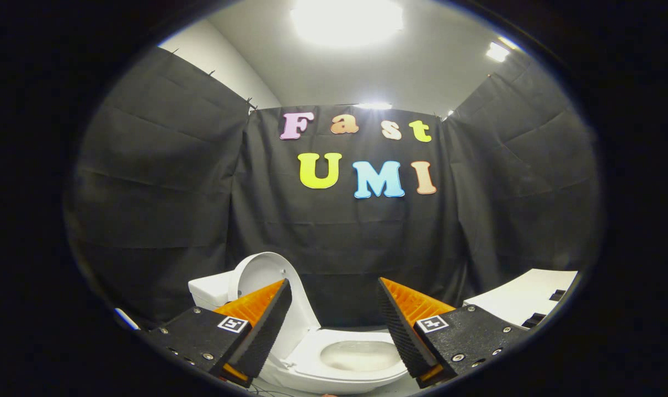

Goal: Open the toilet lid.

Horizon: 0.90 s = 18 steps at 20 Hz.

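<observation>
Behind spread tool (334, 322), raised lid (265, 275)

The gripper (334, 300) holds its fingers spread apart, gripping nothing; beyond them the white ceramic toilet (334, 369) has its rounded white lid (259, 275) raised upright against the tank (209, 291).

tool (334, 309): two wedge-shaped fingers (267, 325) with ribbed inner faces, jaws apart. Each sits on a black textured mount block with silver screws and a small square black-and-white marker tag on top.
</observation>
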Each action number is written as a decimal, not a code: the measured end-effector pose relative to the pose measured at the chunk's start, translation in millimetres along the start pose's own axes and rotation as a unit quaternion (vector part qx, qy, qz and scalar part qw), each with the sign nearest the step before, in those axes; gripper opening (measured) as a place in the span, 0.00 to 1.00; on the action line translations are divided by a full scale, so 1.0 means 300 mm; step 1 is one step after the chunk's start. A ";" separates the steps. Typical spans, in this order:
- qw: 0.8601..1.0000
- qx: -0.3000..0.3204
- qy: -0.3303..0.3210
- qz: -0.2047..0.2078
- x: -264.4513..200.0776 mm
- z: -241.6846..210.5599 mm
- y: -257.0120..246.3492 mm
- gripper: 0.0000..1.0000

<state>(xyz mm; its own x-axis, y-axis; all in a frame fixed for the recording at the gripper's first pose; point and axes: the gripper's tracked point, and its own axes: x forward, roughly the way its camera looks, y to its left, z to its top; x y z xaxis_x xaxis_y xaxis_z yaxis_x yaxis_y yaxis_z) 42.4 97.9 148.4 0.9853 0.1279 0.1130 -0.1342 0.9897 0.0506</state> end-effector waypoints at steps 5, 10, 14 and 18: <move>1.000 0.000 0.011 -0.006 -0.053 -0.062 -0.031 0.95; 1.000 0.004 0.009 -0.021 -0.111 -0.113 -0.071 0.95; 0.999 0.014 0.011 -0.036 -0.157 -0.156 -0.105 0.95; 0.999 0.010 0.023 -0.048 -0.203 -0.222 -0.138 0.95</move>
<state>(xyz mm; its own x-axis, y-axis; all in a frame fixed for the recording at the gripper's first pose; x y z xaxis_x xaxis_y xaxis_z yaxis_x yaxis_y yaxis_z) -5.1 53.3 73.5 0.9975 0.0359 0.0615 -0.0408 0.9960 0.0796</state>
